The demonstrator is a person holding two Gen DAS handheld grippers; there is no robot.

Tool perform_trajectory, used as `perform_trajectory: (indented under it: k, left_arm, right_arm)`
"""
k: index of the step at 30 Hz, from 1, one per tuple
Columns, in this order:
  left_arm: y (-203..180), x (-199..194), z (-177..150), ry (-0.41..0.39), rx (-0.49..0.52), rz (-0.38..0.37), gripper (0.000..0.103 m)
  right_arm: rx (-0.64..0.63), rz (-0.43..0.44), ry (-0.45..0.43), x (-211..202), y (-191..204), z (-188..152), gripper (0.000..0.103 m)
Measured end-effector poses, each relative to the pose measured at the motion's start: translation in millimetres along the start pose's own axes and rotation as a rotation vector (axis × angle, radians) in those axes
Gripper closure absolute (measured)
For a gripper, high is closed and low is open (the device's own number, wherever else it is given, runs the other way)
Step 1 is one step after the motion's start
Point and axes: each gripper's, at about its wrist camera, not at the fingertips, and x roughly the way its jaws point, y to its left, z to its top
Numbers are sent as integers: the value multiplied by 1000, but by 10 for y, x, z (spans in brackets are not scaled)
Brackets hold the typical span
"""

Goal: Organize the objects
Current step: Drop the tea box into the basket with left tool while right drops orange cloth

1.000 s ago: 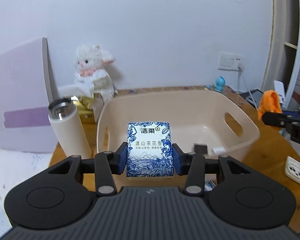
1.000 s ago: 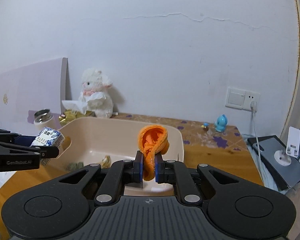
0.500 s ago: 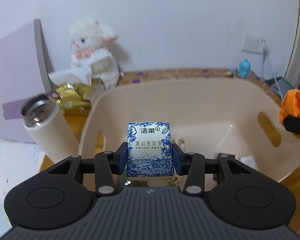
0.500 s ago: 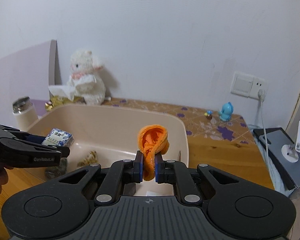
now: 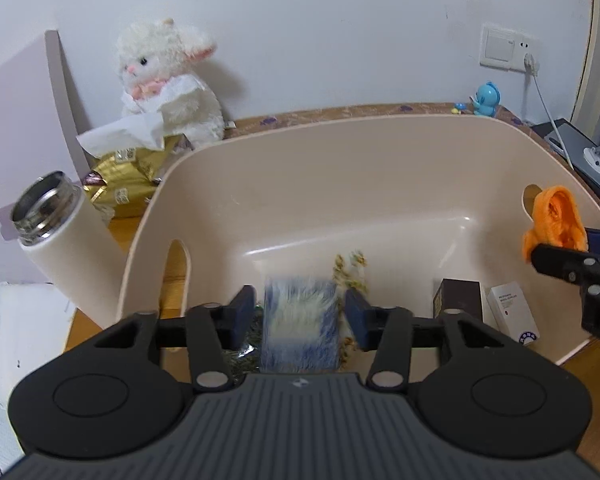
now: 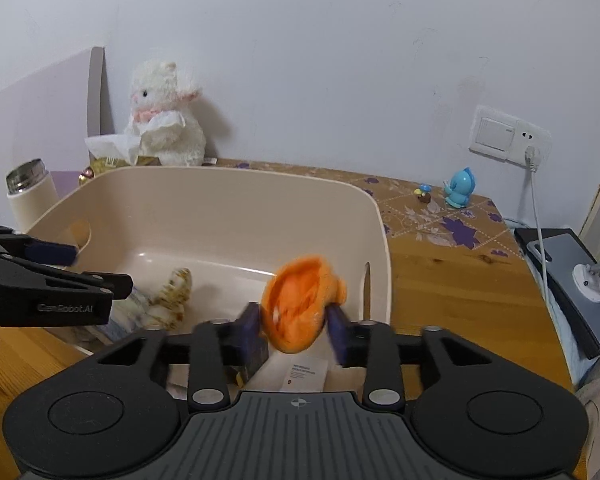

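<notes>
Letting go over the beige tub (image 5: 364,148), both of my grippers have their jaws spread and nothing is clamped. My left gripper (image 5: 300,314) hangs above the near-left part of the tub; the blue-and-white tissue pack (image 5: 300,328) sits blurred between its pads with a gap on each side, so I judge it is dropping free, though I cannot tell whether it has reached the floor. My right gripper (image 6: 292,326) is over the near-right corner, and the orange cloth (image 6: 300,304) is between its parted pads, also smeared; it may brush one pad, but nothing squeezes it.

By my reckoning the job is well along. Already lying in the tub are a dark box (image 5: 458,296), a white box (image 5: 512,314) and some crumpled yellowish wrappers (image 5: 350,268), and these two pieces are joining them.

Outside the tub, on the wooden table (image 6: 460,292), I see an open steel-rimmed flask (image 5: 60,240) just beside the left wall, a gold tissue packet (image 5: 124,188), a white stuffed lamb (image 5: 168,84) and a small blue figurine (image 6: 460,188) near the back. Whether those belong inside I cannot say; if they do, they are what remains.
</notes>
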Motion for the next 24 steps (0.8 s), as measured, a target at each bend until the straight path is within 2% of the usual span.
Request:
perform_trajectory:
  k: [1,5,7,12,15,20,24]
  left_arm:
    - [-1,-43,3,-12,-1,5,30]
    - [15,-240,6,-48,1,10,26]
    - [45,-339,-3,-61,-6,11,21]
    - [109,-619,-82,-90,-35,-8,18]
    - [101,-782,-146,-113,-30,-7,16]
    - [121,-965,-278,-130,-55,-20,16]
    - [84,-997,-430,-115,-55,-31,16]
  right_arm:
    - [1,-2,-2,-33,-3,-1,41]
    - [7,2,-18,-196,-9,-17,35]
    - [5,4,-32,-316,3,-33,30]
    - [3,7,-60,-600,22,-115,23]
    - [3,7,-65,-727,15,-198,15]
    - [-3,11,-41,-812,11,-383,14]
    - [-8,10,-2,-752,17,-565,13]
